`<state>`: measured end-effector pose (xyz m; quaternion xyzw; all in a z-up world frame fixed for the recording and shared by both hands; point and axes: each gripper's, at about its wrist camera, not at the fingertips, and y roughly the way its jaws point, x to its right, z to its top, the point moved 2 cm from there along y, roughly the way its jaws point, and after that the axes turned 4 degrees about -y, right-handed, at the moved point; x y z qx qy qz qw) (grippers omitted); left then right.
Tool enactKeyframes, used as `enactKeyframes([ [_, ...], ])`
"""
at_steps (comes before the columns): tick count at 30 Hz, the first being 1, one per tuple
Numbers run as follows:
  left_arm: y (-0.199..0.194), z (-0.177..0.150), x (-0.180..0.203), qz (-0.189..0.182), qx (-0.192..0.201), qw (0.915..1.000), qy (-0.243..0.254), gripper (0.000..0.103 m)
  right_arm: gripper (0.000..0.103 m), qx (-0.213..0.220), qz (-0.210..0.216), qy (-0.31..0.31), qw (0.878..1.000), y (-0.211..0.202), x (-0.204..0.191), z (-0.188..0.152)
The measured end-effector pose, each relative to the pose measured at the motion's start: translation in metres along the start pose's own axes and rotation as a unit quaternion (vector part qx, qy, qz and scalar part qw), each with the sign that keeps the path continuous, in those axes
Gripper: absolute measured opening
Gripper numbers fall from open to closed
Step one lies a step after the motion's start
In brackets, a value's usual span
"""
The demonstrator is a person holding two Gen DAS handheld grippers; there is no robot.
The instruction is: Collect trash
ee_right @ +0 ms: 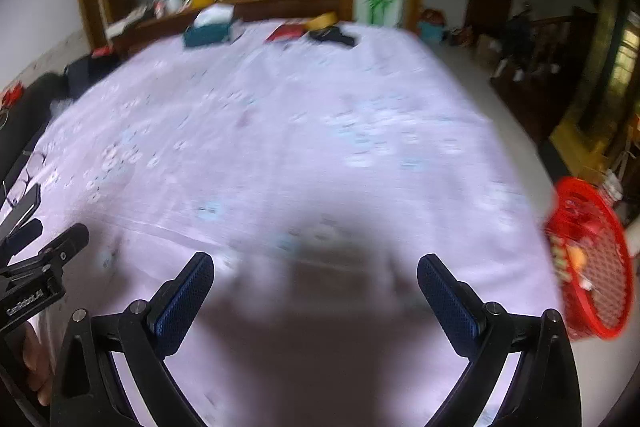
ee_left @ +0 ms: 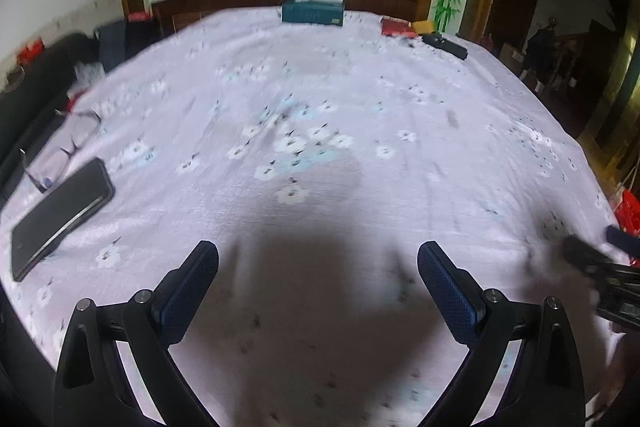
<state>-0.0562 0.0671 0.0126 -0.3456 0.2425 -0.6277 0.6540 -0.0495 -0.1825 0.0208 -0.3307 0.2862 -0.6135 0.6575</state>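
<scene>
Both tongs hang released and empty over the flowered cloth (ee_left: 360, 75): my left gripper (ee_left: 318, 287) and my right gripper (ee_right: 316, 291) each show their blue pads spread wide, nothing between them. I see no loose trash left on the near stretch of cloth, so I judge the collecting here is largely done or I am hunting for the next scrap. The trash's home is the red mesh basket (ee_right: 592, 263), off the right edge of the table, with bits of wrapper already inside.

To do this well, I should slow down so the view sharpens, then sweep toward the far edge, where a red packet (ee_left: 396, 27) and a yellow thing (ee_left: 424, 25) lie near the teal tissue box (ee_left: 313, 11). I must steer clear of the phone (ee_left: 60, 215) and the spectacles (ee_left: 64, 147) on my left; those are no rubbish.

Much is smeared by motion, above all in the right view. Whether the red packet is trash I cannot tell. The dark object (ee_left: 446, 45) beside it is unclear too, perhaps a remote. The basket is cut off by the frame in the left view, and its contents are too blurred to name.
</scene>
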Motion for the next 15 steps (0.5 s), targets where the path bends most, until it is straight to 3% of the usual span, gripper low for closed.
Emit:
enactKeyframes([
  [3,0.01,0.006,-0.004,0.011,-0.014,0.9997,0.016,0.099,0.103,-0.037,0.001,0.012,0.999,0.031,-0.012,0.011],
  [6,0.02,0.008,-0.003,0.022,-0.023,0.999,0.03,0.099,0.103,-0.053,-0.033,0.011,0.998,0.056,-0.017,0.016],
  [8,0.027,0.01,-0.002,0.022,-0.037,0.9986,0.031,0.099,0.103,-0.072,-0.024,0.02,0.997,0.067,-0.017,0.02],
  [10,0.034,0.014,-0.004,0.005,-0.053,0.9983,0.026,0.099,0.103,-0.07,-0.034,0.027,0.997,0.071,-0.017,0.025],
  [15,0.047,0.017,-0.004,0.006,-0.081,0.9962,0.031,0.1,0.103,-0.067,-0.034,0.04,0.996,0.077,-0.015,0.035],
])
